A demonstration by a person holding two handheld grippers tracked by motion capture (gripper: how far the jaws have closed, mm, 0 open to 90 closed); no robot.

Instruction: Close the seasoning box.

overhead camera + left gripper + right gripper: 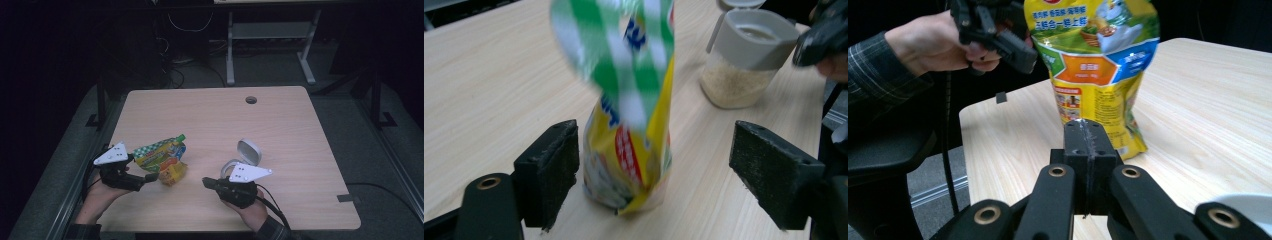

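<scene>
Pouch position: the glossy yellow-and-green plastic spout pouch [161,157] sits near the table's front left edge, straight ahead of the left gripper [151,177], its base between that gripper's 2 black pads.
Long axis: from the left gripper view the pouch [631,120] rises from its gusseted base and leans, its green-checked top blurred overhead; from above, its green cap points away and to the right.
Left gripper state: jaws spread wide, a clear gap on each side of the pouch, neither pad touching it.
Right gripper state: the right gripper [206,182] has its jaws pressed flat together on nothing; in its own view the closed tips [1087,142] point at the pouch [1098,70].
Nearer hand: the left hand [102,192], by a good margin; the right gripper stands apart across a bare strip of table.
Coming move, as I judge it: whether the pouch stands alone or tips turns on that lean; I'd expect a re-grip lower down or a steadying touch from the right.
Jar: a clear plastic jar with a grey flip lid open [744,60], pale granules inside, stands beside the right gripper, well clear of the pouch.
Surface: a pale wood-grain laminate table [280,125], smooth and matt, with 1 round cable hole [251,99] near the far edge.
Handling: thin crinkly film, soft-sided, likely to buckle under a hard pinch.
</scene>
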